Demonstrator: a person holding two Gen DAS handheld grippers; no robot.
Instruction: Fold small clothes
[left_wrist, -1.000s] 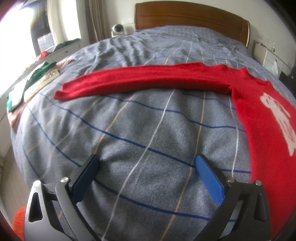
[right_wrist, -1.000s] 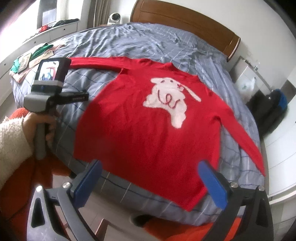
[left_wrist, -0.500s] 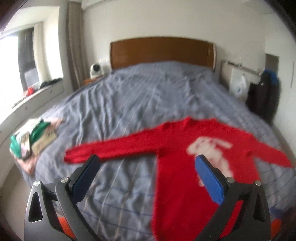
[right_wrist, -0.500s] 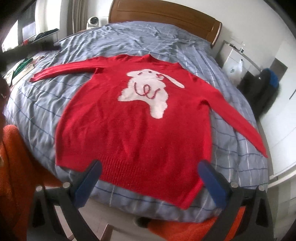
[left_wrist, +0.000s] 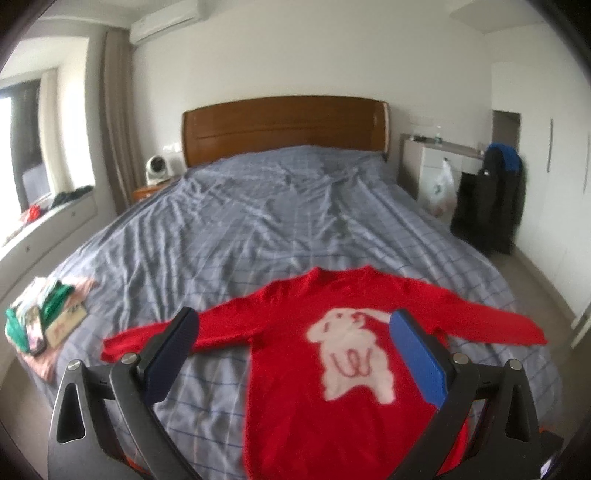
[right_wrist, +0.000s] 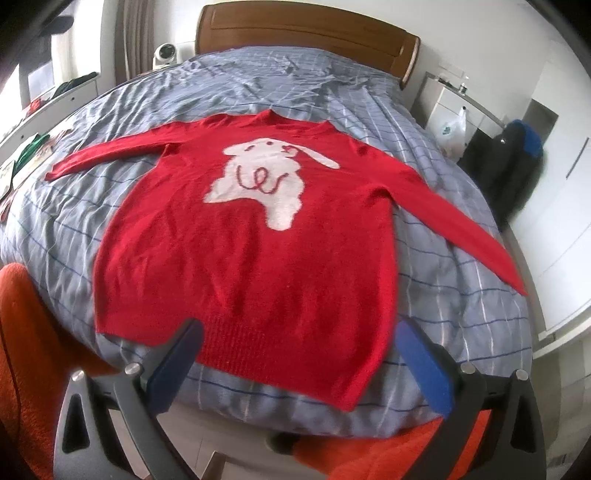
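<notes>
We are pulling the left gripper (left_wrist: 291, 354) up and back from the bedcover, so it is now taking in the whole bed (right_wrist: 443, 288) where a second ago it saw only a sleeve. The red sweater (right_wrist: 258, 251) is lying flat, front up, sleeves spread, near the bed's foot. Both the left and the right gripper (right_wrist: 299, 363) are hanging wide apart and empty, so we are aiming to pinch each sleeve near its cuff and fold it squarely inward.

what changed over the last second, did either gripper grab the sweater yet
No grab yet. The left gripper has pulled up and back from close over the sleeve, so its view now takes in the whole bed. The right gripper shifted only slightly. The red sweater stays spread flat, both grippers open and empty.
</notes>
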